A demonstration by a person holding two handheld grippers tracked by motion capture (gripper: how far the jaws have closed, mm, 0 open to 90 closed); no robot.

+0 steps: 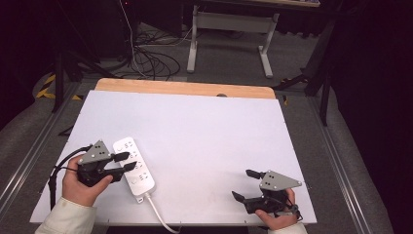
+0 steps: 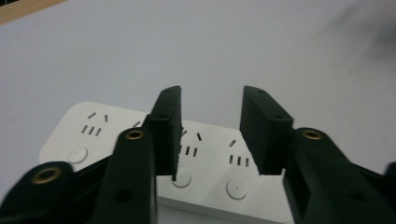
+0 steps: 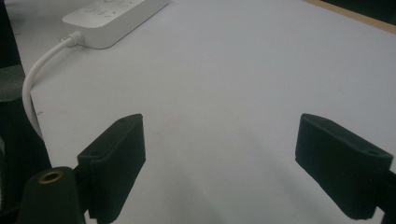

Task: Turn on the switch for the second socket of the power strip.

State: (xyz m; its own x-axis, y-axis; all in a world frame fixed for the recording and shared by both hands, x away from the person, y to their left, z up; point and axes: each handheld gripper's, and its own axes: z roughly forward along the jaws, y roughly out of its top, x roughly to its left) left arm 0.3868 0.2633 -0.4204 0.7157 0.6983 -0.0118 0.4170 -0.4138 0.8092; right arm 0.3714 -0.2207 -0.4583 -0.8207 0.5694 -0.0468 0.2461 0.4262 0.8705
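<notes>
On the near left of a white table, seen from the high view, a white power strip is lying flat at a slant, its cable running off the near edge, while the left gripper is reaching in from the strip's left side, its jaws parted and hovering over the strip's middle; the person's left hand is wrapping the tool's body. Well apart, on the near right, the right gripper is resting low over bare table in the person's right hand, its jaws standing wide with nothing between them. Beyond the far edge a wooden strip is showing, with a tangle of floor cables behind it. In the left gripper view, the left gripper is poised above the power strip, the jaws standing partly apart over the row of sockets and round buttons; they are not clamping the strip's sides, and whether the tips are touching its top face cannot be told. In the right gripper view, the right gripper is holding its jaws wide over empty table, and the power strip is lying at the upper left with its cable curving down toward the near edge.
</notes>
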